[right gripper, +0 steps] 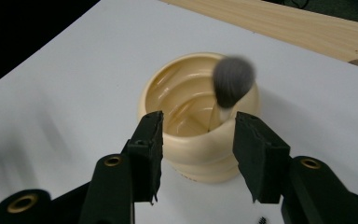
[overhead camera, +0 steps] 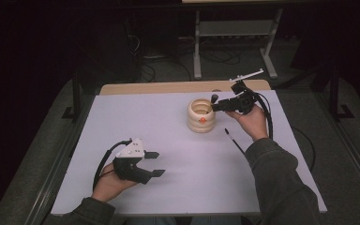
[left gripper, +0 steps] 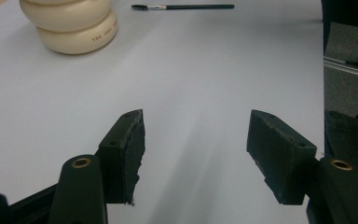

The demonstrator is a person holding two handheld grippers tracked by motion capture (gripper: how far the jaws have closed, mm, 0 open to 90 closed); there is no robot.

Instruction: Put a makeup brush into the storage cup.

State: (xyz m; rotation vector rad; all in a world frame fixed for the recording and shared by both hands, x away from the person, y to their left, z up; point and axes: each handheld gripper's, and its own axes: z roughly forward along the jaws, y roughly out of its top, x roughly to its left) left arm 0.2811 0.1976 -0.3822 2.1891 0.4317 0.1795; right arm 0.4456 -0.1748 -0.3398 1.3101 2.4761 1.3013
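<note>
A cream ribbed cup [overhead camera: 200, 115] [right gripper: 200, 112] stands upright on the white table [overhead camera: 122, 122], right of centre toward the back. A brush with a grey fluffy head [right gripper: 233, 81] [overhead camera: 214, 98] stands in it, head up, leaning on the rim nearest my right gripper. My right gripper [overhead camera: 214, 107] [right gripper: 196, 126] hovers just right of the cup's rim, jaws apart, nothing between them. A thin black brush [overhead camera: 234, 140] [left gripper: 182, 7] lies flat on the table near the right forearm. My left gripper [overhead camera: 155, 163] [left gripper: 196, 154] rests open at the front left, pointing toward the cup [left gripper: 70, 25].
A wooden strip [overhead camera: 168, 87] runs along the table's far edge. Beyond it a grey metal desk frame [overhead camera: 234, 28] and cables stand on the dark floor. The person's right sleeve [overhead camera: 281, 178] covers the front right corner.
</note>
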